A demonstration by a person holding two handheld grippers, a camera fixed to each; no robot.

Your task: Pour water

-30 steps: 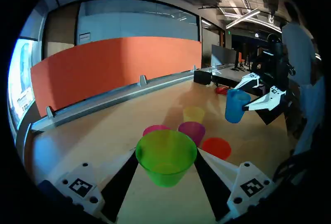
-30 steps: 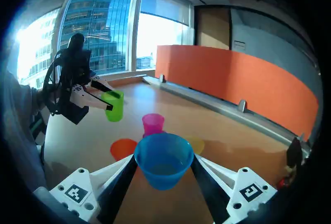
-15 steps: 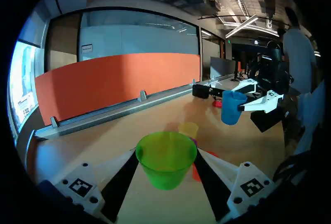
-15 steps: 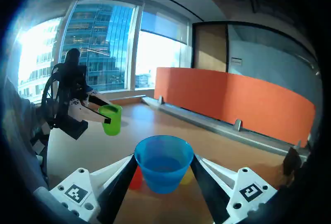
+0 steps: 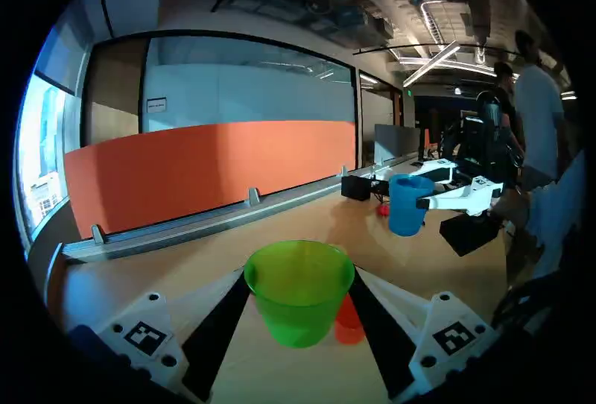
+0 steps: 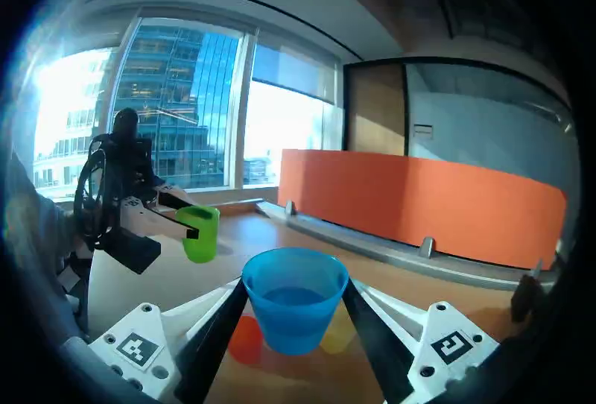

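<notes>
In the left gripper view my left gripper (image 5: pixel 299 296) is shut on a translucent green cup (image 5: pixel 299 288), held upright above the wooden table (image 5: pixel 186 262). Farther right, the right gripper (image 5: pixel 439 194) holds a blue cup (image 5: pixel 406 204) in the air. In the right gripper view my right gripper (image 6: pixel 295 314) is shut on that blue cup (image 6: pixel 295 307), which has water in it. To the left there, the left gripper (image 6: pixel 175 218) carries the green cup (image 6: pixel 200 233).
An orange-red cup (image 5: pixel 347 322) stands on the table behind the green one; the orange cup (image 6: pixel 246 338) and a yellow cup (image 6: pixel 337 333) peek out beside the blue one. An orange partition (image 5: pixel 208 162) runs along the table's far edge. People stand at the right (image 5: pixel 538 117).
Both grippers have risen with their cups. The pink, purple and yellow cups on the table have dropped out of the left gripper view behind the green cup. The blue cup drifted slightly left.
</notes>
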